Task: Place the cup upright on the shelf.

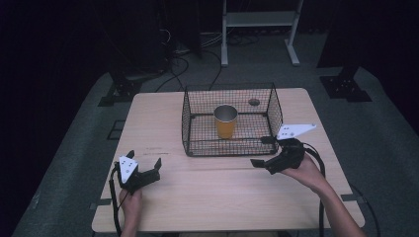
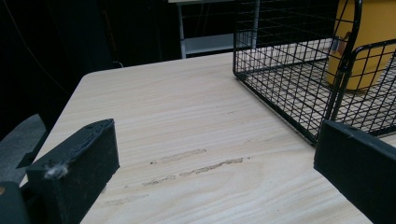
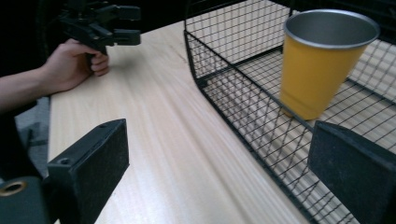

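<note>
Dark room, grey floor; pale wooden worktop [image 1: 207, 197] carries a black wire basket [image 1: 230, 148] at its far middle. Yellow cup [image 1: 225, 121] stands upright inside the basket, metal-lined, mouth up. Right claw [image 1: 266, 151] sits just beside the basket's near right corner, jaws spread wide, holding nothing. Left claw [image 1: 146, 167] rests near the worktop's front left, well apart from the basket, jaws also wide, holding nothing.

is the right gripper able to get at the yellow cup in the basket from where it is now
Probably yes, from above. The right gripper is open at the near right corner of the wire basket. The mesh wall blocks a straight approach, but the basket has no lid and the yellow cup stands upright alone inside.
</note>
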Available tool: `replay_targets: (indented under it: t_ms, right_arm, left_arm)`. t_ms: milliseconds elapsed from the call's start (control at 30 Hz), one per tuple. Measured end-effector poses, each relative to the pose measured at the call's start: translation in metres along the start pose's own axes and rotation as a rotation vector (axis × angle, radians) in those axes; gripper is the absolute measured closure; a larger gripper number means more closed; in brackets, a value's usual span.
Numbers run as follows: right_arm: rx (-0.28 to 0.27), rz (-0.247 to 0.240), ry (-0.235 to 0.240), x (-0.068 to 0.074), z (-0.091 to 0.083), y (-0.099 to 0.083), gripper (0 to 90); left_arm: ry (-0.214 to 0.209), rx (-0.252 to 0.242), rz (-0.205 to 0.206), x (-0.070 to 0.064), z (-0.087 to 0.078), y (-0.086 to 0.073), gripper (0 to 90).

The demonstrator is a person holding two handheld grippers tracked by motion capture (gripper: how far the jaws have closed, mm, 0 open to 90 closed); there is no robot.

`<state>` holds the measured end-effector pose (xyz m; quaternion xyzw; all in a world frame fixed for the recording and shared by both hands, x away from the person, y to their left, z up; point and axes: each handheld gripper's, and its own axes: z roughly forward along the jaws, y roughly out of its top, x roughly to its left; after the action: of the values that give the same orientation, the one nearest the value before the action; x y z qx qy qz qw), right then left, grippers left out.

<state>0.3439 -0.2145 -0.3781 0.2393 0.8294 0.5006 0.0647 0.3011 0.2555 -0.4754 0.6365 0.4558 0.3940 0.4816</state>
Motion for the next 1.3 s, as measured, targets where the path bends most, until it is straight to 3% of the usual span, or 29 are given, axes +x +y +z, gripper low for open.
replay_targets:
  t_ms: [667,1300]
  right_arm:
    - [0.021,0.057,-0.039,-0.002,-0.006,-0.038,4.7]
    - [-0.004,0.085,-0.092,-0.005,-0.022,-0.060,4.7]
  left_arm:
    - [0.000,0.000,0.005,0.000,0.000,0.000,0.0]
    - [0.000,0.000,0.007,-0.001,0.000,0.000,0.0]
